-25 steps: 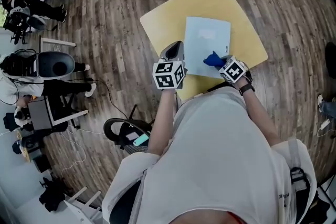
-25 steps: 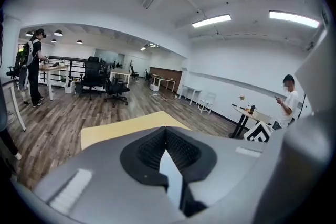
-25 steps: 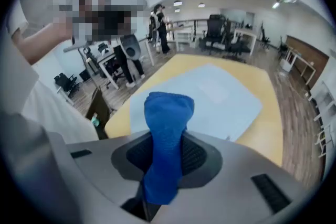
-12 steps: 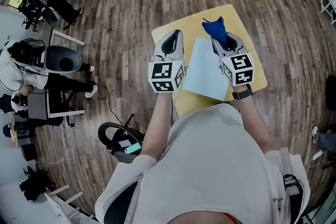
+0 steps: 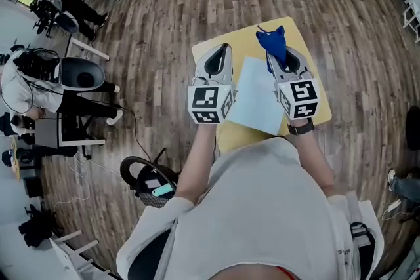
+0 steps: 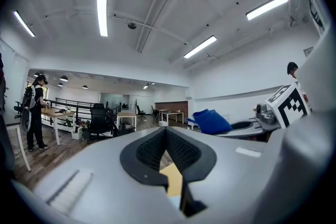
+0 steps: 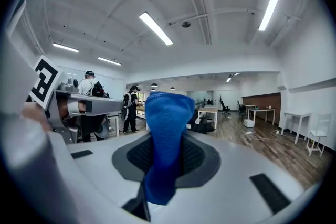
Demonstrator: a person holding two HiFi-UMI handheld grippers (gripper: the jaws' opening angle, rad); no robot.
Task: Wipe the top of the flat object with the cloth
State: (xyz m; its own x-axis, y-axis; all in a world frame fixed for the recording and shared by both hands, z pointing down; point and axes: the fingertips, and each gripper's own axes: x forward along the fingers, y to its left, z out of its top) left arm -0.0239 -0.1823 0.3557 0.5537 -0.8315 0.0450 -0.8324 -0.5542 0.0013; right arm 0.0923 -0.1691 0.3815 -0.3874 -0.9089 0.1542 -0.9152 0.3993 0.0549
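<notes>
Blue cloth (image 7: 167, 139) sticks up from my right gripper (image 5: 279, 56), whose jaws are clamped on it, above the far right of the yellow table (image 5: 243, 136). My left gripper (image 5: 222, 52) hangs at the left, jaws together on nothing. The pale flat sheet (image 5: 257, 98) lies on the table between them, and the cloth is off it.

Head view looks steeply down at the table (image 5: 246, 42); gripper views face outward, both catching the cloth (image 6: 211, 121).
</notes>
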